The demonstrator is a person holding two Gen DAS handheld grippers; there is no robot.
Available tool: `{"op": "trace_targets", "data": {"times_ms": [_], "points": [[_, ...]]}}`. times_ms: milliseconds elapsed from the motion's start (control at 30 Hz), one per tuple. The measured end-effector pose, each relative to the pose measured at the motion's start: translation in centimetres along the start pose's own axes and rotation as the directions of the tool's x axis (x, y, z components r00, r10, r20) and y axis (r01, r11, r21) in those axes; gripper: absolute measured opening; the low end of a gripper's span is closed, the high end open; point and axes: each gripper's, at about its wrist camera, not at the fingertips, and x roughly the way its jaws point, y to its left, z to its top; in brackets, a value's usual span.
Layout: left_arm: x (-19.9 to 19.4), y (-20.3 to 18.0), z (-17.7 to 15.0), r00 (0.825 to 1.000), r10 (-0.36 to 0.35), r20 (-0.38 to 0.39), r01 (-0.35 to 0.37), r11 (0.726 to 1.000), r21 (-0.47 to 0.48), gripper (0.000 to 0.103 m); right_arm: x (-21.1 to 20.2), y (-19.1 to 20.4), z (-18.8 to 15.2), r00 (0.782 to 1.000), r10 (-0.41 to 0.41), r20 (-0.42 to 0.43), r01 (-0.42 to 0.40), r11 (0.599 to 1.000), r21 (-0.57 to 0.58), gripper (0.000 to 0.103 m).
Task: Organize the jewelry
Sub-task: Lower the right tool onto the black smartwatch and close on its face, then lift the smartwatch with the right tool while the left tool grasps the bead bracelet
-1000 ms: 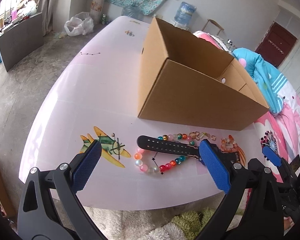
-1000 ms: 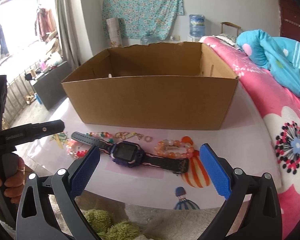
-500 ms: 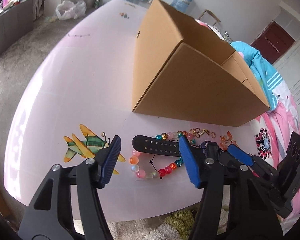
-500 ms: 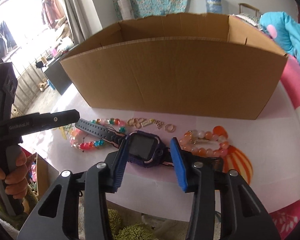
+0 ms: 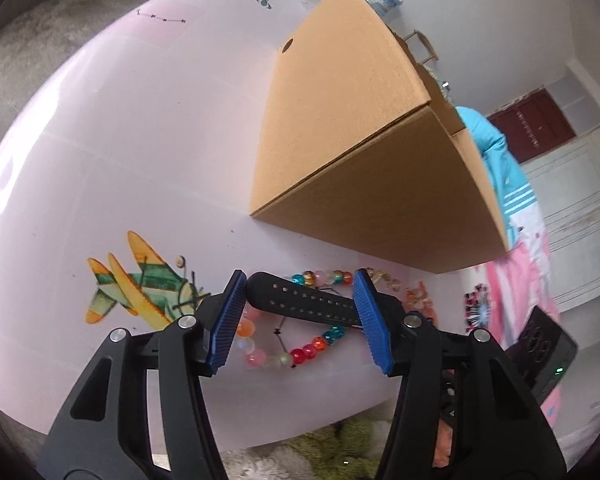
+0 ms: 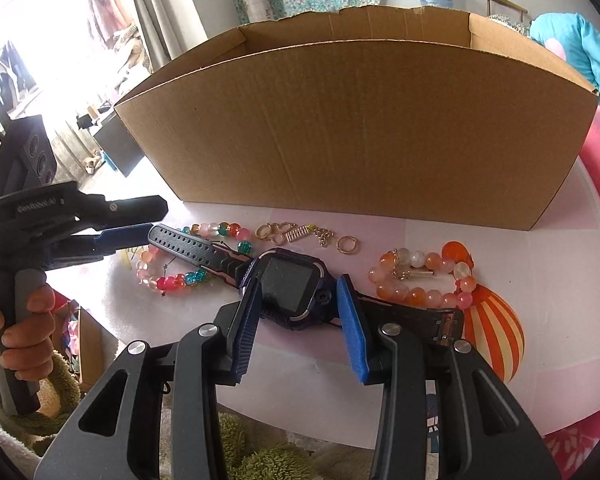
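Note:
A purple smartwatch (image 6: 290, 282) with a black strap (image 6: 188, 246) lies on the pink table in front of an open cardboard box (image 6: 360, 132). My right gripper (image 6: 300, 312) is half closed, its blue pads on either side of the watch body. My left gripper (image 5: 300, 312) is half closed around the strap (image 5: 300, 300), one pad by the strap's tip. Under the strap lies a colourful bead bracelet (image 5: 288, 356), which also shows in the right wrist view (image 6: 172, 280). An orange bead bracelet (image 6: 420, 280) and a gold chain with rings (image 6: 300, 234) lie nearby.
The box (image 5: 360, 160) fills the far side of the table (image 5: 140, 140). An aeroplane picture (image 5: 140, 280) and a balloon picture (image 6: 492, 328) are printed on the table. A pink and blue bed (image 5: 512, 208) lies to the right. Green rug below the near edge.
Both grippers moved forward and down toward the table and narrowed from wide open: the right around the watch body, the left around the strap end.

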Motion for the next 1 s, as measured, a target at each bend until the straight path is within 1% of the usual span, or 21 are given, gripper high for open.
{"op": "trace_targets", "data": {"times_ms": [100,133,200,267,367,433,467,500,567,600,633,667,700,733,767,800,833,900,967,1000], "points": [[-0.8,-0.1,-0.2,0.998,-0.053,0.032,0.053,0.999,0.001,0.052,-0.2,-0.1,-0.1,1.0,0.001,0.0,-0.001,1.0,-0.001,0.038],[-1.2,0.0,-0.2,0.995,-0.091,0.045,0.091,0.996,-0.002,0.052,-0.1,-0.1,-0.1,1.0,0.002,0.0,-0.002,1.0,0.0,0.038],[-1.5,-0.1,-0.3,0.986,-0.156,0.051,0.156,0.988,-0.007,0.052,0.0,-0.2,0.0,1.0,0.003,0.0,-0.003,1.0,-0.001,0.038],[-1.4,-0.3,-0.4,0.982,-0.186,0.042,0.187,0.982,-0.009,0.052,0.0,-0.3,0.0,1.0,0.003,0.0,-0.003,1.0,0.0,0.038],[-0.6,-0.7,-0.8,0.994,-0.106,0.018,0.105,0.994,0.011,0.052,0.0,-0.3,0.0,1.0,0.004,0.0,-0.004,1.0,0.0,0.038],[-0.4,-1.3,-0.8,0.997,-0.071,0.029,0.071,0.997,0.026,0.05,0.0,-0.3,0.1,1.0,0.002,0.0,-0.002,1.0,-0.003,0.038],[-0.5,-1.5,-0.8,0.998,-0.056,0.039,0.054,0.998,0.04,0.045,0.0,-0.3,0.1,1.0,0.001,0.0,-0.001,1.0,-0.004,0.038],[-0.5,-2.2,-0.8,0.998,-0.024,0.051,0.02,0.997,0.068,0.044,-0.1,-0.3,0.1,1.0,0.0,0.0,0.0,1.0,-0.005,0.038],[-0.6,-3.0,-0.9,0.997,0.04,0.069,-0.048,0.991,0.121,0.029,-0.1,-0.3,0.1,1.0,0.0,0.001,0.0,1.0,-0.004,0.038],[-0.5,-3.6,-1.0,0.993,0.08,0.082,-0.093,0.982,0.162,0.026,-0.1,-0.3,0.1,1.0,0.0,0.002,0.0,1.0,-0.005,0.038],[-0.5,-4.2,-1.2,0.989,0.115,0.091,-0.131,0.972,0.196,0.019,-0.1,-0.3,0.1,1.0,0.0,0.003,0.0,1.0,-0.005,0.038],[-0.4,-5.0,-1.5,0.98,0.168,0.108,-0.19,0.95,0.247,0.014,-0.2,-0.3,0.1,1.0,0.0,0.004,0.0,1.0,-0.006,0.038],[0.0,-5.4,-1.5,0.97,0.208,0.124,-0.235,0.931,0.279,0.012,-0.2,-0.3,0.0,1.0,0.0,0.004,0.0,1.0,-0.008,0.038],[0.3,-6.0,-1.7,0.956,0.256,0.141,-0.289,0.902,0.322,0.011,-0.2,-0.3,0.1,1.0,0.0,0.005,0.0,1.0,-0.011,0.038],[0.5,-6.2,-1.7,0.947,0.285,0.15,-0.321,0.88,0.35,0.011,-0.2,-0.3,0.0,1.0,0.001,0.006,-0.001,1.0,-0.014,0.038],[0.8,-6.6,-2.0,0.932,0.321,0.166,-0.361,0.85,0.383,0.01,-0.3,-0.4,0.0,1.0,0.001,0.008,-0.001,1.0,-0.018,0.038],[0.9,-6.8,-2.2,0.922,0.345,0.177,-0.387,0.828,0.405,0.01,-0.5,-0.5,0.0,1.0,-0.002,0.014,0.002,1.0,-0.018,0.038],[0.7,-6.6,-2.4,0.911,0.367,0.189,-0.413,0.803,0.43,0.01,-1.5,-0.9,0.0,0.999,0.007,0.043,-0.007,1.0,-0.012,0.038],[0.6,-6.5,-2.5,0.904,0.38,0.197,-0.428,0.785,0.448,0.01,-3.3,-1.6,-0.3,0.996,0.007,0.084,-0.007,1.0,-0.009,0.038],[0.5,-6.4,-2.6,0.902,0.383,0.199,-0.431,0.781,0.452,0.01,-4.1,-2.0,-0.5,0.995,-0.011,0.094,0.013,1.0,-0.011,0.038]]}}
